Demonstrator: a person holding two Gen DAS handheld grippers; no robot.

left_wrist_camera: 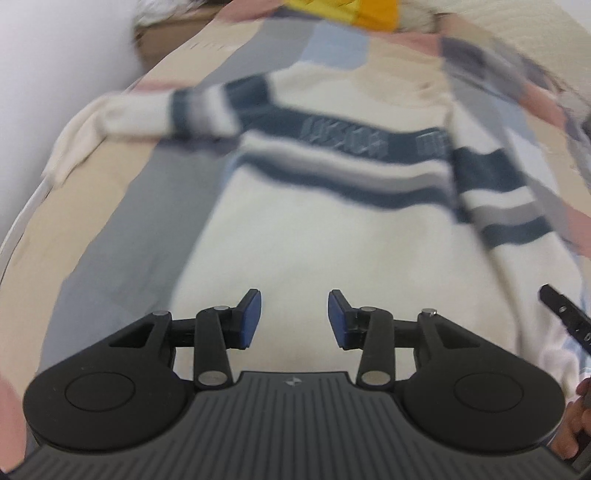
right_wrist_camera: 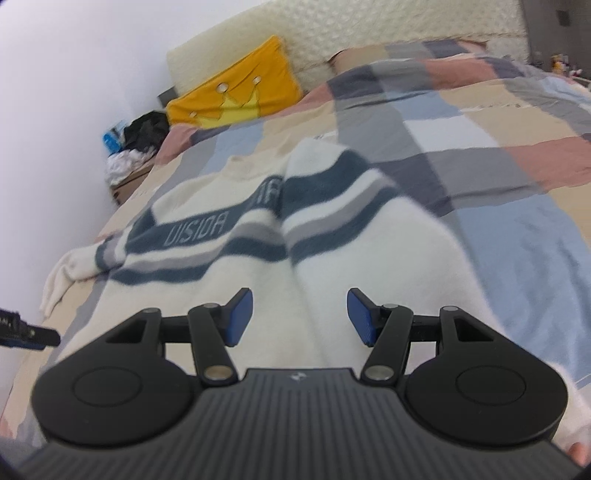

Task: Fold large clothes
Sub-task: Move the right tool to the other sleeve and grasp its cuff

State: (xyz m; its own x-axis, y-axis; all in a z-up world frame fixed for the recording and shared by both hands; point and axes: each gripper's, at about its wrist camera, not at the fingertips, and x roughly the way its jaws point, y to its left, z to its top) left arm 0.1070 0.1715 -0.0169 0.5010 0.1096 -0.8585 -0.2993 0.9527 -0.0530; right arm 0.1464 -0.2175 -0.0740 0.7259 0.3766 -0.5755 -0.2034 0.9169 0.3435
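Across the bed (right_wrist_camera: 517, 122) the sweater (left_wrist_camera: 295, 229) lies lengthwise ahead; its left sleeve (left_wrist_camera: 147, 110) sprawls unfolded, nearer the left gripper (left_wrist_camera: 294, 319); right gripper (right_wrist_camera: 300, 317) also gapes empty.

sweater (right_wrist_camera: 229, 236): 1
grippers: 2, left gripper (left_wrist_camera: 294, 319), right gripper (right_wrist_camera: 300, 317)
yellow pillow (right_wrist_camera: 236, 88): 1
plaid bedcover (right_wrist_camera: 480, 147): 1

A sweater (right_wrist_camera: 229, 236) is spread flat on a bedspread (right_wrist_camera: 480, 177), which covers a bed. One sleeve (right_wrist_camera: 343, 206) is folded in over the sweater's body, while the other sleeve (left_wrist_camera: 147, 107) is stretched out toward the wall-side edge of the bed. Behind the sweater, a cushion (right_wrist_camera: 236, 88) is propped against the headboard (right_wrist_camera: 369, 33). Beside the bed, by the wall, a heap of clothes (right_wrist_camera: 136, 144) is piled.
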